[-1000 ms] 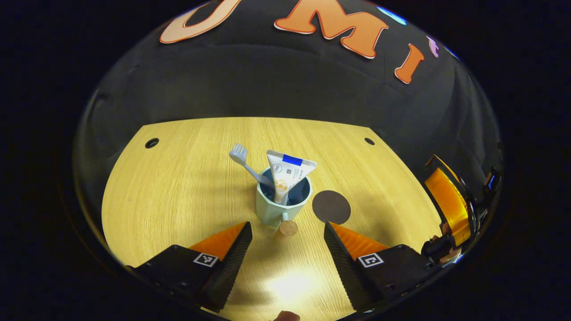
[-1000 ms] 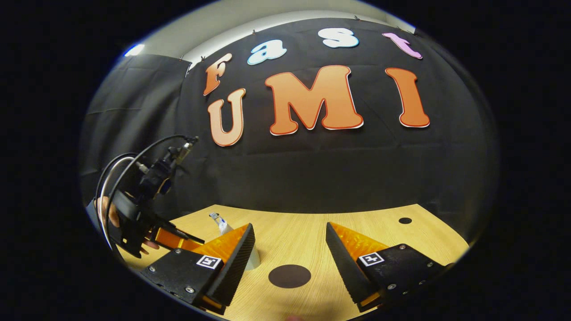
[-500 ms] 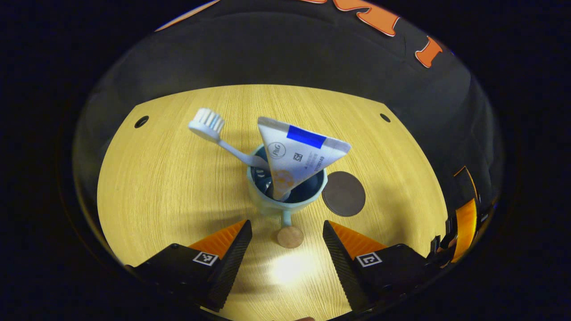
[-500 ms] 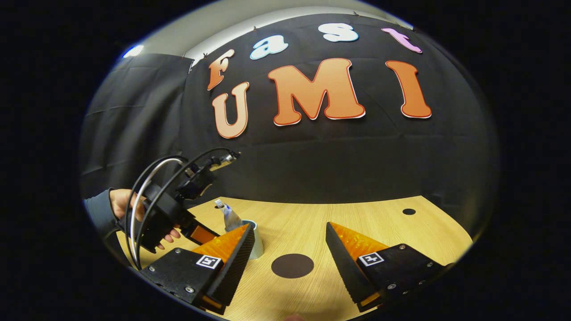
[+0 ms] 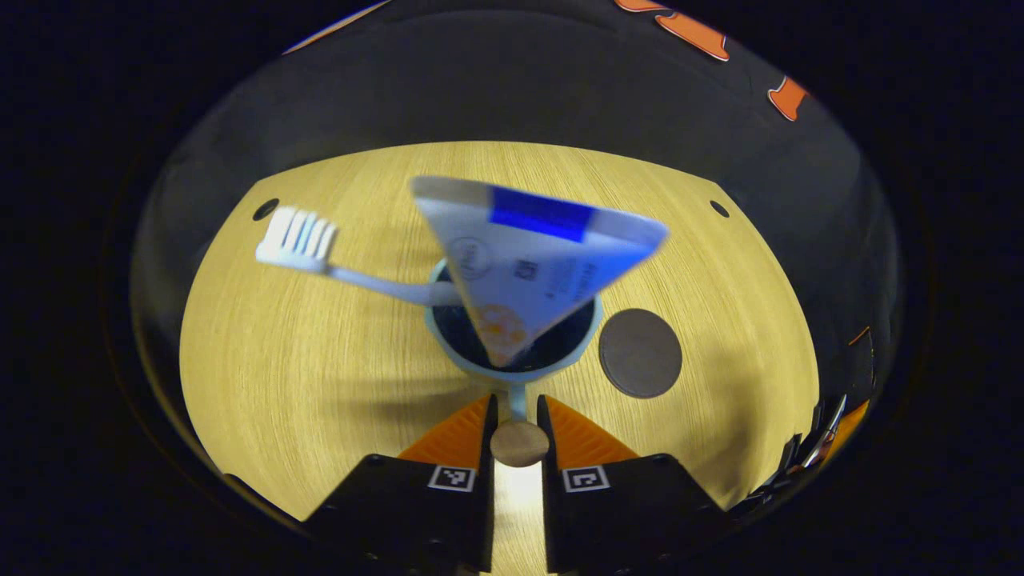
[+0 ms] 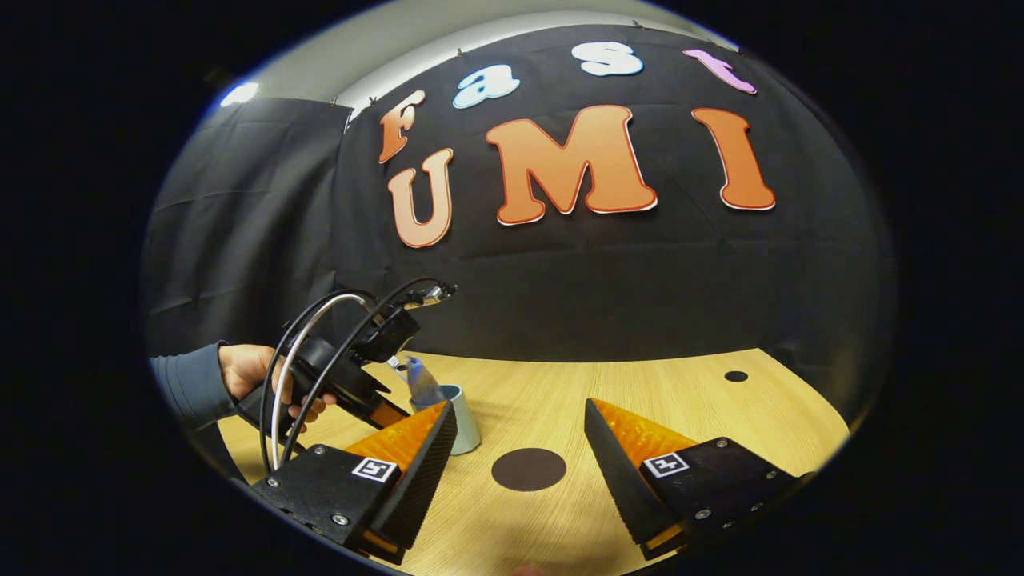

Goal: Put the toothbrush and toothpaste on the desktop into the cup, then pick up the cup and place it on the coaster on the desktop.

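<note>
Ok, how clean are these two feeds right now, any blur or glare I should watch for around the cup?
Left gripper view: the toothpaste is close and motion-blurred, the toothbrush slightly soft, and a bright glare patch sits on the desk between the left gripper fingers at the cup handle. Right gripper view: sharp and evenly lit, with fisheye bending at the desk edge; the coaster is crisp.

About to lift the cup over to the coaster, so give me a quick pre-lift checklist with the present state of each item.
1. Toothbrush in the cup: ok, its head leans out over the rim.
2. Toothpaste in the cup: ok, tip down inside.
3. Left tool on the cup's handle: ok, both fingers close against it.
4. Coaster free: ok, bare, beside the cup.
5. Right tool out of the way: not ok, open and hanging above the coaster.
6. Grip firm enough for the lift: cannot tell.
</note>
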Motion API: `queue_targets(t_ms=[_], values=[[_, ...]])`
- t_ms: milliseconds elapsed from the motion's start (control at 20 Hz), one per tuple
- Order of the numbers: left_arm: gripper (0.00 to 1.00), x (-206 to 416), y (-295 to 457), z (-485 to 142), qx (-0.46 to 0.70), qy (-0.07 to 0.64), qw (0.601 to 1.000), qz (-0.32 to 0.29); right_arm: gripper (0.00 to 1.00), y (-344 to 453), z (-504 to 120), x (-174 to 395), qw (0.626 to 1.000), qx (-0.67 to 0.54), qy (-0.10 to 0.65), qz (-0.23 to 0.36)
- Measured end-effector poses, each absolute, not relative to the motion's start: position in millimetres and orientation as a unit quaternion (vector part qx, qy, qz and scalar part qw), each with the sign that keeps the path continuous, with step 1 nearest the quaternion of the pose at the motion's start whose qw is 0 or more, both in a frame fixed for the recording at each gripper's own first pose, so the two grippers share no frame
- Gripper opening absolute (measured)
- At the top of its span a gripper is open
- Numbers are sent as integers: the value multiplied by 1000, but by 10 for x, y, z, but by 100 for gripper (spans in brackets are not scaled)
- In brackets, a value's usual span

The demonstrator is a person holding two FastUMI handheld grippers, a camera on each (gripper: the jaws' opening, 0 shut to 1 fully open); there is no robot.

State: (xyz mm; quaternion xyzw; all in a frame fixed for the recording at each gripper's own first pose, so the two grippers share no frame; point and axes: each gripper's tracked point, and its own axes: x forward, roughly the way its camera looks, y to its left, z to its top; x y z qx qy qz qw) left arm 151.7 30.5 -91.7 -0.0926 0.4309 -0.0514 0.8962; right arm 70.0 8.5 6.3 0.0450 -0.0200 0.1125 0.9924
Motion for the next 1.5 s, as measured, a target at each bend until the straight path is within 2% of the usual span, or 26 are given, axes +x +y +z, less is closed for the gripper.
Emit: queue_targets(t_ms=[150, 400, 800, 1000, 1100, 1150, 1350, 1450, 1500], values=[[20, 1571, 296, -869, -96, 417, 902, -54, 96, -24, 27, 701, 994, 57, -15, 96], [20, 1290, 383, -635, -90, 391, 914, -53, 96, -243, 41, 620, 995, 76, -21, 66], [20, 1311, 434, -671, -87, 375, 921, -59, 97, -391, -23, 606, 991, 127, -3, 49], [20, 1328, 403, -662, -65, 374, 923, -57, 97, -330, -32, 587, 993, 111, -6, 48], [23, 1327, 303, -740, -71, 380, 919, -72, 97, -273, -33, 602, 993, 109, -4, 55], [31, 1340, 288, -806, -77, 388, 916, -74, 97, -238, -42, 611, 992, 108, -2, 58], [36, 1461, 312, -1006, -90, 404, 908, -61, 97, -203, -247, 605, 995, 79, 14, 60], [23, 1529, 336, -933, -92, 393, 913, -49, 97, -219, -254, 618, 995, 73, 14, 61], [20, 1556, 364, -913, -95, 388, 915, -46, 97, -219, -247, 635, 995, 76, 14, 63]])
